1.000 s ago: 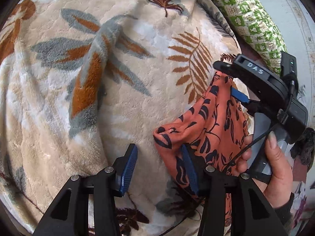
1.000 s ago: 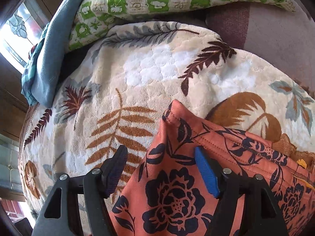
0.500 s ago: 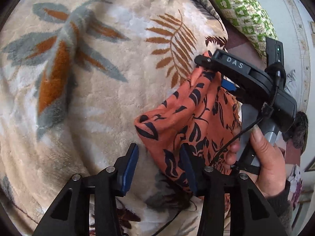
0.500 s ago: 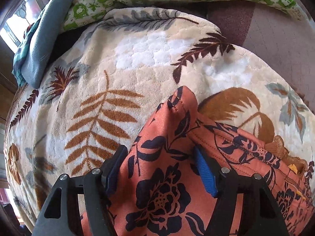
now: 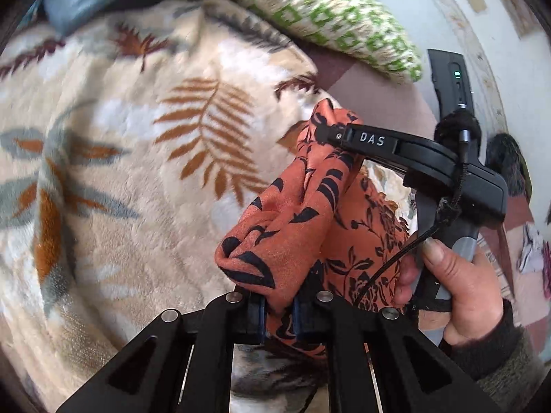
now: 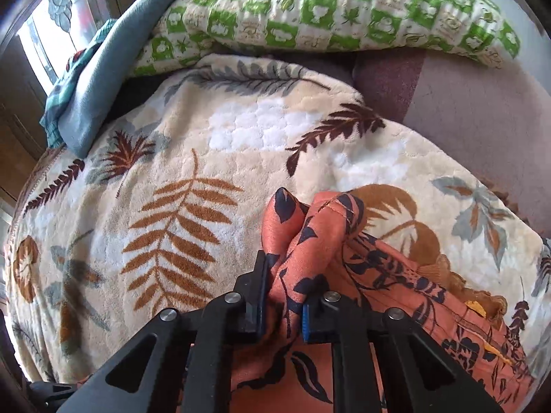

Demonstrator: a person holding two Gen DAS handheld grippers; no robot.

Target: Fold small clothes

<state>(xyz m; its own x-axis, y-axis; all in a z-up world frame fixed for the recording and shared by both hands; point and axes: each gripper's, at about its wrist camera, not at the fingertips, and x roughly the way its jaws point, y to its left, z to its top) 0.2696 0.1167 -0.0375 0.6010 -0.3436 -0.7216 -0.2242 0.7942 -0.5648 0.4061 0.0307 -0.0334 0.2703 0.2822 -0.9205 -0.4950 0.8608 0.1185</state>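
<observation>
The only writing I can read is "DAS", in pale capitals on the black arm of my right claw (image 5: 322, 130), seen from my left wrist. No label or tag shows on the cloth.

I count one garment (image 5: 292, 227): orange-red with a dark floral and leaf print. It lies on a cream fleece blanket (image 5: 144, 179) patterned with rust, grey and maroon leaves, over toward the blanket's right side, with its near edge bunched up between my two claws.

My left claw (image 5: 278, 316) has just been closing, and its blue pads now pinch a gathered fold of the garment. My right claw (image 6: 284, 313) has just been closing too, and it clamps another twisted fold of the same garment. My right hand (image 5: 458, 285) wraps its grey handle, a dark knitted cuff at the wrist, with one black cable looping past it.

Beyond the blanket I count one green-and-white checked pillow (image 6: 344, 10) and, at its left end, one folded blue cloth (image 6: 103, 79) resting on a teal patterned one. A mauve sheet (image 6: 465, 103) shows bare past the blanket's far right edge.
</observation>
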